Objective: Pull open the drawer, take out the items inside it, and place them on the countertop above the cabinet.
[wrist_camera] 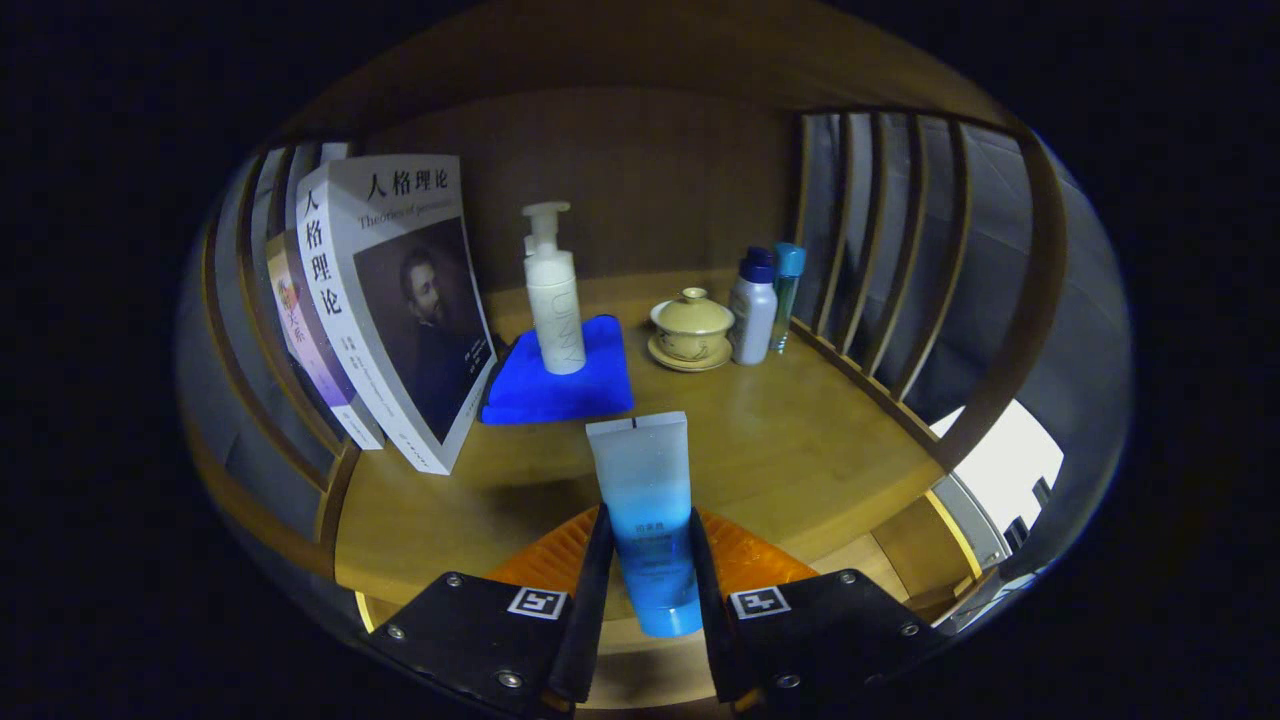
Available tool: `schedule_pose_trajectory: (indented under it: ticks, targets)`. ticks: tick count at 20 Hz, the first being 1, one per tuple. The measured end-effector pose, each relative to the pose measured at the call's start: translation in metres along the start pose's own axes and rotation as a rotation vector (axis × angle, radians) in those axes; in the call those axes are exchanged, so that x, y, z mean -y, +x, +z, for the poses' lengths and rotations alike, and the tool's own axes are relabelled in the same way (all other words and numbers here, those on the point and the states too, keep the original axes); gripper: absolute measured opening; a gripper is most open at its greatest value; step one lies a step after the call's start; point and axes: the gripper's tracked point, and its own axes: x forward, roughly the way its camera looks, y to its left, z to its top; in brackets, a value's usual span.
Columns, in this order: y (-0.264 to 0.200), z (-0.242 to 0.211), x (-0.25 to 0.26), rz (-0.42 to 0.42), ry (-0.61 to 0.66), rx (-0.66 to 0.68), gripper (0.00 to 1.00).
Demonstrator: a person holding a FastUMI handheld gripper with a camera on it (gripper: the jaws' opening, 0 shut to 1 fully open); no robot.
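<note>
My gripper (648, 560) is shut on a blue and frosted squeeze tube (645, 500), which stands upright between the two fingers with its flat crimped end pointing up. Both fingers (592, 590) press on its lower blue half. The tube hangs just above the front part of the wooden countertop (780, 450). Beyond it on the countertop a white pump bottle (553, 300) stands on a folded blue cloth (565, 385).
Two books (400, 300) lean against the slatted left side. A lidded yellow cup on a saucer (691, 330) and two small bottles (762, 300) stand at the back right beside the slatted right rail (880, 290). Bare wood lies ahead to the right.
</note>
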Motion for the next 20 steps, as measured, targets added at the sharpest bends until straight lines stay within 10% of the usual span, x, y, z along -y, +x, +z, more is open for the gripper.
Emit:
schedule_pose_trajectory:
  ticks: [11,15,20]
  targets:
    - [0.030,-0.015,-0.003,0.068,-0.030,-0.014,0.53]
    - [0.010,-0.006,-0.004,0.121,0.021,0.041,0.90]
    - [-0.040,0.010,0.004,0.154,-0.003,0.210,0.94]
